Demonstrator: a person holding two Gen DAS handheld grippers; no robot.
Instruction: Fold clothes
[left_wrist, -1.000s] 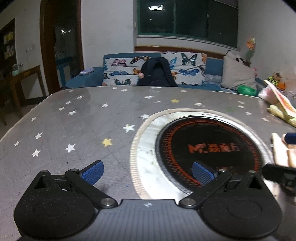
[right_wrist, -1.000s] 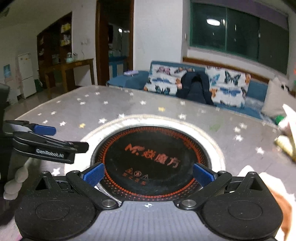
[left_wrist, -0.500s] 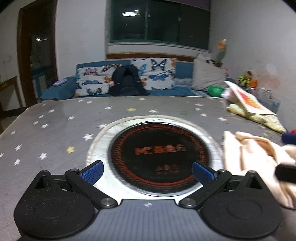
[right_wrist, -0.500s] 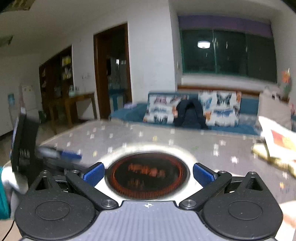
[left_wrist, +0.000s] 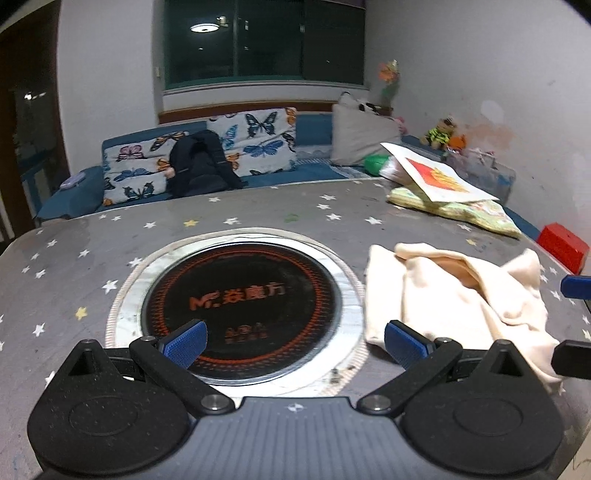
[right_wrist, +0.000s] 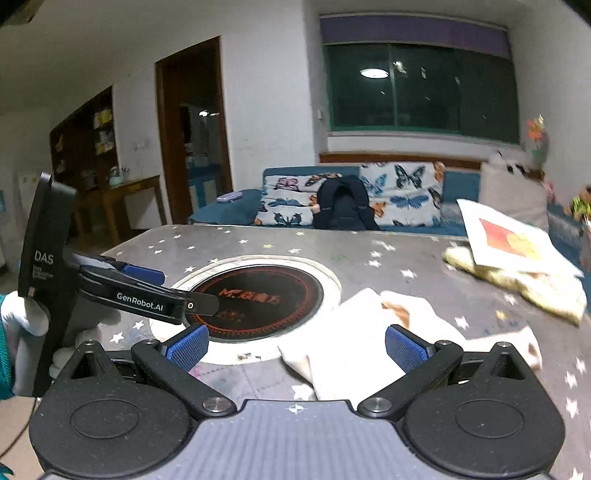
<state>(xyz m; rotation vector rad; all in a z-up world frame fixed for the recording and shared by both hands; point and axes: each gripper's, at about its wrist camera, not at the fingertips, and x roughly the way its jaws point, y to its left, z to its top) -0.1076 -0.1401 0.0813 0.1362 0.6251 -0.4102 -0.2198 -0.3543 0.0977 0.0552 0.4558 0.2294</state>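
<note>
Right of the hotplate: a cream garment (left_wrist: 454, 295) lies crumpled on the counter (left_wrist: 74, 266), its near-left edge just beside the silver ring of the round black hotplate (left_wrist: 240, 295) sunk into the star-patterned top.
Garment shape: bunched and unfolded, one flap turned over itself, and an orange-brown patch shows on it in the right wrist view (right_wrist: 354, 339).
Left gripper: the left gripper (left_wrist: 293, 341) hangs low over the near edge of the hotplate, its blue fingers (left_wrist: 184, 341) spread wide with nothing between them; the right-hand finger sits in front of the garment's near-left corner, though I can't tell if it touches.
Right gripper: the right gripper (right_wrist: 295, 347) is wide open too and empty, aimed over the garment's near corner, just right of the hotplate.
Neighbours: the left gripper's side plate shows left of the hotplate in the right wrist view; beyond the garment, farther right of the hotplate, a patterned bundle (left_wrist: 458, 210) lies under a printed card (left_wrist: 439, 177).
Step in hand: by my reading this is the approach, both tools lining up on the cloth with no fold made yet.
Next move calls for: each pair of fingers to drop onto a separate edge or corner, pinch one layer only, then pull apart to spread the cloth flat.
Watch for: grabbing two layers at the turned-over flap, or dragging cloth onto the hotplate.
</note>
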